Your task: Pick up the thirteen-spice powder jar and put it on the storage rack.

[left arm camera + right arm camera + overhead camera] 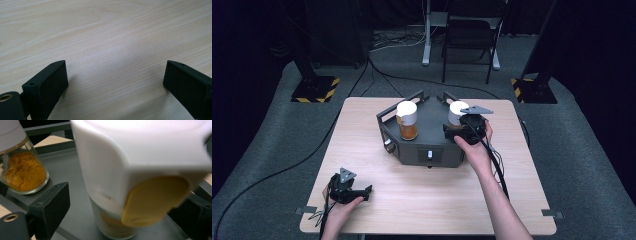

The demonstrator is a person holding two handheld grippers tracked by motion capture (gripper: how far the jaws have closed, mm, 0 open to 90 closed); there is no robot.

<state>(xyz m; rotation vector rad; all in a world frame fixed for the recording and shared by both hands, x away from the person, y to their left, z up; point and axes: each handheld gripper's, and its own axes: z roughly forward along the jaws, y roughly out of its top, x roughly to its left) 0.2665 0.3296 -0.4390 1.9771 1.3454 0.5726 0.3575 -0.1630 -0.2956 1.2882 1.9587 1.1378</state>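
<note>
On a dark grey angular tray (432, 127) at the table's middle stand two glass spice jars with white caps. The left jar (407, 121) (23, 167) holds orange powder. The right jar (457, 111) (140, 157) has a yellow flap on its cap and stands upright between the jaws of my right gripper (452, 131) (128, 193). Those jaws are open, and a gap shows between the left pad (51, 206) and the glass. My left gripper (364, 192) (116, 65) rests at the table's front left, open over bare wood.
The tray's front face carries a knob (388, 145) and a small white switch (429, 154). Raised rails frame the tray's back corners. Beyond the table are a chair (469, 35), two stands with yellow-black bases (314, 89), and cables across the grey floor.
</note>
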